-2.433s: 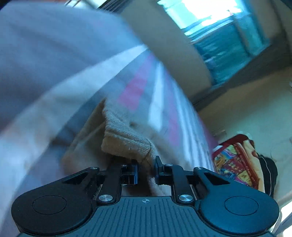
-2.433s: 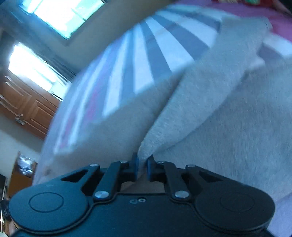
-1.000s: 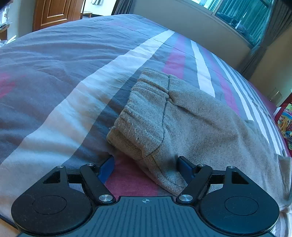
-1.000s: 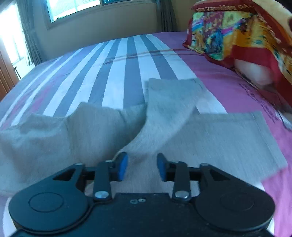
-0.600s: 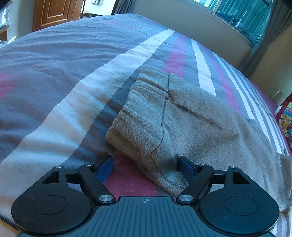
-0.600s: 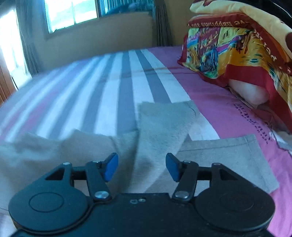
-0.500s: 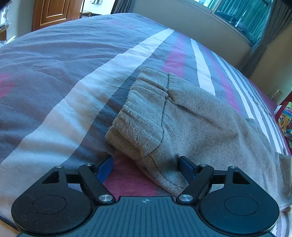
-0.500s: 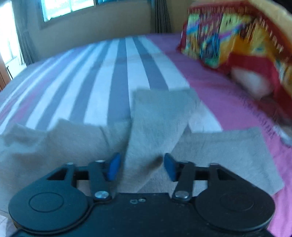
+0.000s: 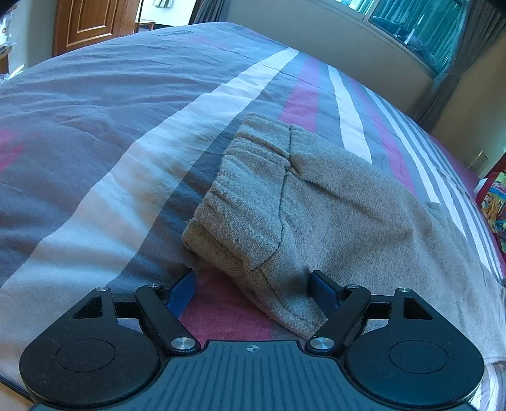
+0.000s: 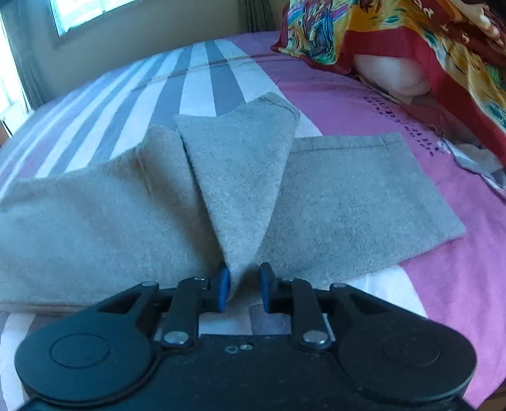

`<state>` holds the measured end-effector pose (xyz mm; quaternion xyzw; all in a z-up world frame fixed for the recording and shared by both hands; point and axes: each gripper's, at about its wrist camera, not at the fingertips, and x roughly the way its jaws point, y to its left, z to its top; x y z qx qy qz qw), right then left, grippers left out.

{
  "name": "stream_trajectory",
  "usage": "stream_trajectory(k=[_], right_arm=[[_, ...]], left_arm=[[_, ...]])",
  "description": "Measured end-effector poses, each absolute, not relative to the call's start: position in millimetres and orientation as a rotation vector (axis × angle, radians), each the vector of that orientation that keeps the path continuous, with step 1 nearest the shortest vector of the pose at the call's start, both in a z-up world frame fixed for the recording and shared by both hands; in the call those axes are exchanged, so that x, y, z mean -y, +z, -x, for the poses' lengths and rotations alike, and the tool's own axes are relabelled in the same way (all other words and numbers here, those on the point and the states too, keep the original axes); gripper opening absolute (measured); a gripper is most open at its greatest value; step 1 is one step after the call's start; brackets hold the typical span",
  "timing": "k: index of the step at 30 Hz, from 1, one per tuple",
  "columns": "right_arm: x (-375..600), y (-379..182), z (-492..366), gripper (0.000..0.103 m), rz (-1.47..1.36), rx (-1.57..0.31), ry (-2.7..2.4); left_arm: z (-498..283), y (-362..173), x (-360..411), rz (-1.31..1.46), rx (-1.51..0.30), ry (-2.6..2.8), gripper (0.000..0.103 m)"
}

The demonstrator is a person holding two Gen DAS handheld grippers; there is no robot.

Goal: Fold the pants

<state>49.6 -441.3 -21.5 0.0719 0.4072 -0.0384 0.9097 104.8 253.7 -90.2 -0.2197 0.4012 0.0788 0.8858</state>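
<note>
Grey-beige fleece pants (image 9: pixel 316 202) lie on the striped bed, folded lengthwise. In the left wrist view the ribbed waistband (image 9: pixel 240 196) lies just ahead of my left gripper (image 9: pixel 253 291), which is wide open; the waistband's near corner lies between the fingers without being pinched. In the right wrist view the pant legs (image 10: pixel 348 196) lie flat, with one leg crumpled up into a peaked fold (image 10: pixel 240 177). My right gripper (image 10: pixel 242 289) stands at the base of that fold, its jaws narrowed around the cloth with a gap still showing.
The bed has a grey, white and pink striped cover (image 9: pixel 126 126). A colourful red-and-yellow blanket (image 10: pixel 411 41) and a pillow (image 10: pixel 392 74) lie at the far right. A wooden door (image 9: pixel 91 25) and windows stand beyond the bed.
Both grippers let go of the pants and opened after laying them on the bed. My right gripper has since dropped to the peaked fold and its jaws have narrowed. The left has barely moved.
</note>
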Motion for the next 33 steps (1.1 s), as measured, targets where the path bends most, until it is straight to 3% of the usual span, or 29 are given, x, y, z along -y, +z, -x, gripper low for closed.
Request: stream_trajectory(k=[2, 5, 13, 14, 16, 21, 26, 29, 33], right_arm=[[435.8, -1.8, -42.7, 0.035, -0.120, -0.769, -0.085], [427.6, 25.9, -47.9, 0.031, -0.082, -0.687, -0.027], [387.1, 17.6, -125.3, 0.028, 0.268, -0.818, 0.000], [384.7, 15.5, -130.8, 0.026, 0.290, -0.822, -0.009], [388.1, 16.6, -132.1, 0.005, 0.291, -0.805, -0.009], [421.6, 47.0, -97.6, 0.004, 0.079, -0.653, -0.054], [492.6, 57.3, -26.4, 0.004, -0.362, -0.476, -0.117], [531.5, 23.6, 9.2, 0.004, -0.643, -0.423, -0.155], [561.3, -47.9, 12.6, 0.003, -0.815, -0.575, -0.228]], left_arm=[[-105.1, -91.3, -254.0, 0.458, -0.832, 0.162, 0.079], [-105.1, -92.3, -252.0, 0.456, -0.826, 0.166, 0.080], [-104.1, -91.8, -253.4, 0.459, -0.830, 0.156, 0.081], [-104.0, -91.8, -253.4, 0.459, -0.830, 0.155, 0.081], [-104.4, -91.7, -253.4, 0.457, -0.832, 0.155, 0.081], [-104.4, -91.2, -251.9, 0.453, -0.830, 0.155, 0.081], [-103.2, -91.9, -250.9, 0.451, -0.823, 0.157, 0.081], [-103.1, -91.9, -251.2, 0.450, -0.824, 0.155, 0.081], [-103.7, -91.9, -252.6, 0.449, -0.832, 0.150, 0.081]])
